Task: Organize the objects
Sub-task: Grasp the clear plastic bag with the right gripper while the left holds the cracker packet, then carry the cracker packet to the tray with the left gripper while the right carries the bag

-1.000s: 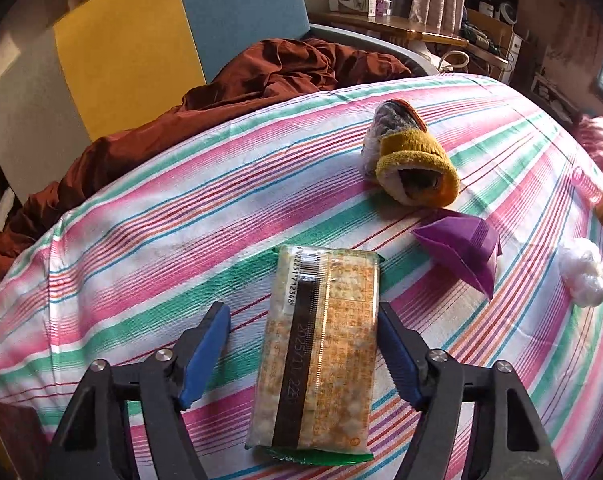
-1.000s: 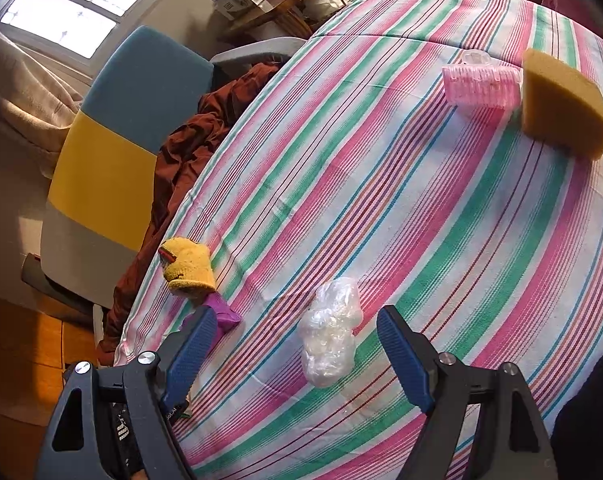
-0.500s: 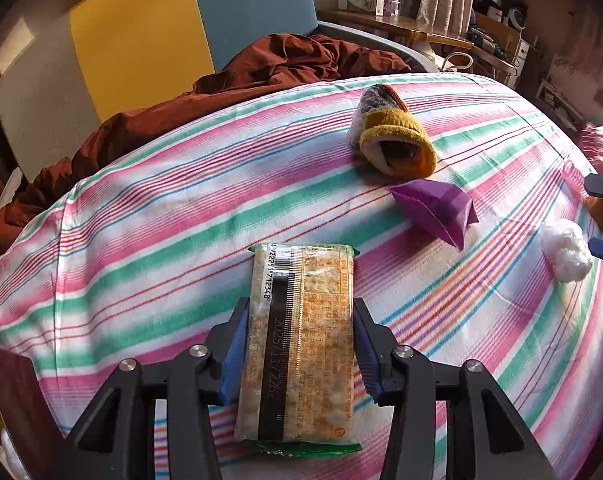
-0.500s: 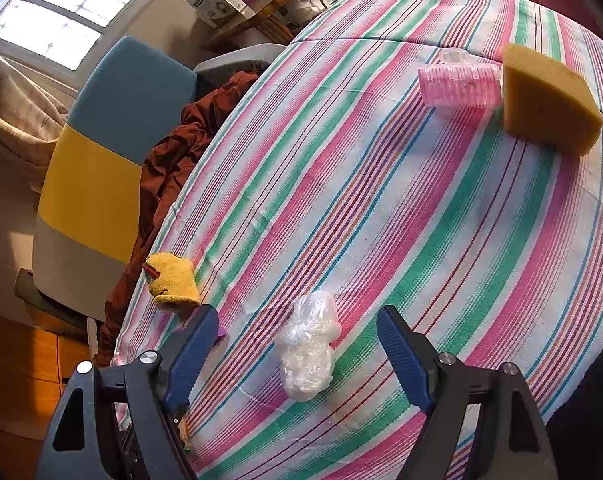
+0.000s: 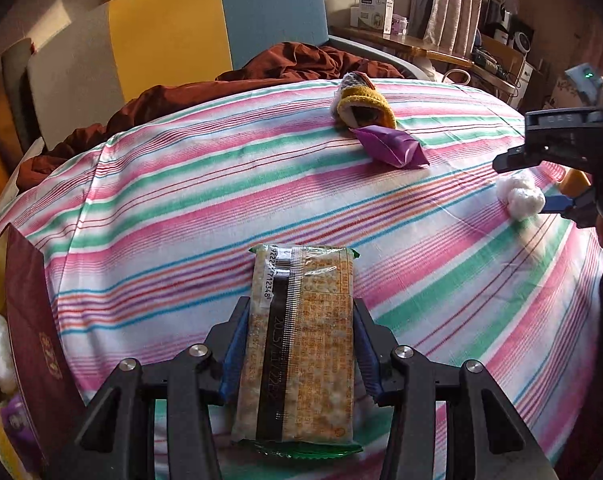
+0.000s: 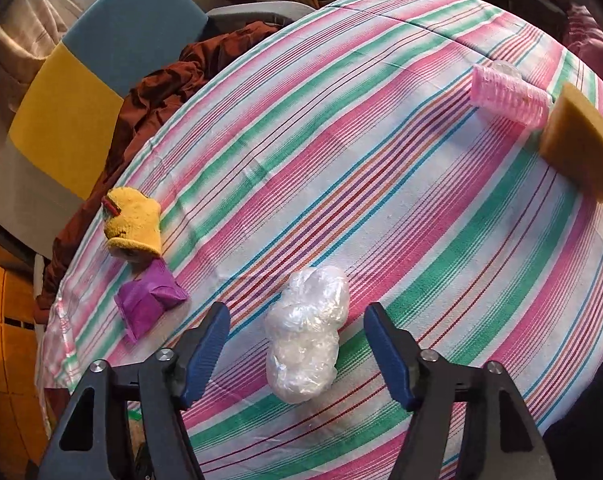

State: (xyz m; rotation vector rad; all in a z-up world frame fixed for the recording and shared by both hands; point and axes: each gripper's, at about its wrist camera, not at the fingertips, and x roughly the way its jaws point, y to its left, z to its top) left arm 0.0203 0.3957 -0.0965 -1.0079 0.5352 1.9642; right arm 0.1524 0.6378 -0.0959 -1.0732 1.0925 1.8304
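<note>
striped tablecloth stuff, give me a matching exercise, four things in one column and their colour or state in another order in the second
Things:
1. cracker packet
2. plastic wad
3. sponge
4. folded pouch

States:
A. purple, lying next to the yellow knitted piece
B. clamped between the left gripper pads
C. orange-yellow wedge next to the pink ribbed item
D. clear and crumpled, between the closing right gripper jaws, not yet touched

Pairs: 1-B, 2-D, 3-C, 4-A
</note>
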